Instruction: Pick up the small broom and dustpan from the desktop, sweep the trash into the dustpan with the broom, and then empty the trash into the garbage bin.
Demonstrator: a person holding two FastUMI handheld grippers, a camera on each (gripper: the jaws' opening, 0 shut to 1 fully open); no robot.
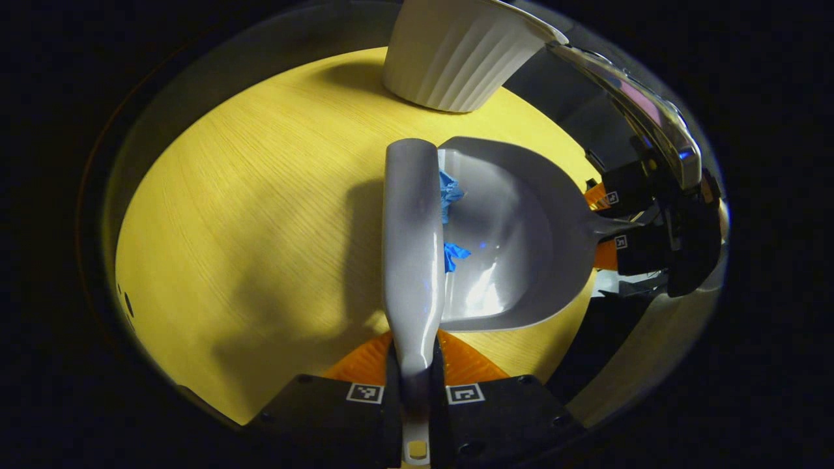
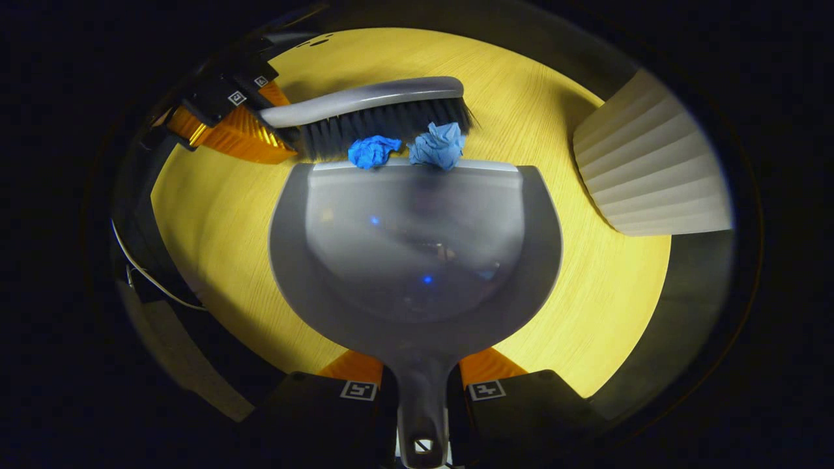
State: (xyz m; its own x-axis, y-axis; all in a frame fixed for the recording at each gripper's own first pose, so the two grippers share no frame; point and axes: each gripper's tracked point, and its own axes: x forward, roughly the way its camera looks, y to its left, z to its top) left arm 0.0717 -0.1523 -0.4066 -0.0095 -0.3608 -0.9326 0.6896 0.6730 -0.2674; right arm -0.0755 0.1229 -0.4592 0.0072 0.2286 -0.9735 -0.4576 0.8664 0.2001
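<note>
Blue paper scraps [image 2: 404, 148] lay at the dustpan [image 2: 417, 247] lip on the bench [image 2: 215, 215], broom [image 2: 378, 117] just beyond; our left tool [image 1: 415, 384] clenched the broom, right tool [image 2: 420, 391] the dustpan handle.

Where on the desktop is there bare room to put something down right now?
Bare wood lies on the broom's far side from the dustpan, out to the desktop edge. A narrower strip runs between dustpan and white ribbed bin. It is crowded at the dustpan's lip, where bristles and blue paper scraps meet.
</note>
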